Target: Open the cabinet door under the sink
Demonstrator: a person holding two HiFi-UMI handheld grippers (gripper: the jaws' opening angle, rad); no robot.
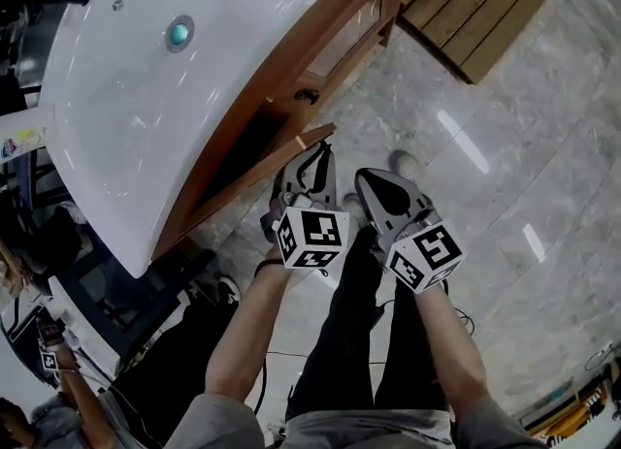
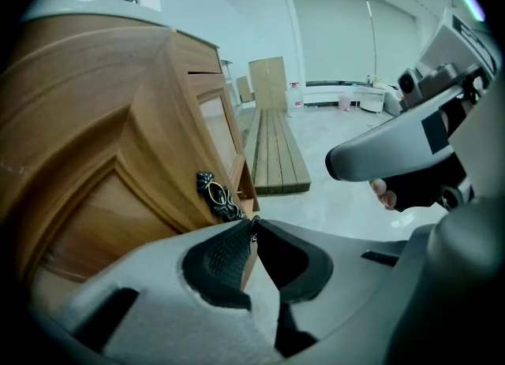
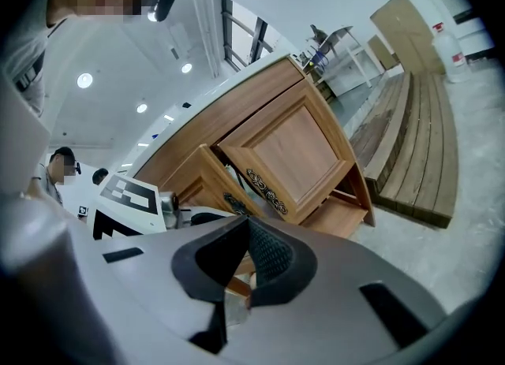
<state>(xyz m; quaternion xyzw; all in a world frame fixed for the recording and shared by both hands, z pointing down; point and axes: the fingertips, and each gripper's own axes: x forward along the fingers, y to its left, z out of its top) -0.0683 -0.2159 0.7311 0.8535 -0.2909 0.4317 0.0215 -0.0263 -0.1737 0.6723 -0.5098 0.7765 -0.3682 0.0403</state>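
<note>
My left gripper [image 2: 252, 223] clamps the edge of the ajar cabinet door [image 2: 102, 198] under the sink [image 1: 146, 98], my right gripper [image 3: 245, 225] pinched closed alongside.

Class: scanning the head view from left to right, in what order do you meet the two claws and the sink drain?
Sink drain → left claw, shut on the edge of the cabinet door → right claw.

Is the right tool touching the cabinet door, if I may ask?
No, the right tool hangs over the floor, apart from the cabinet door.
</note>
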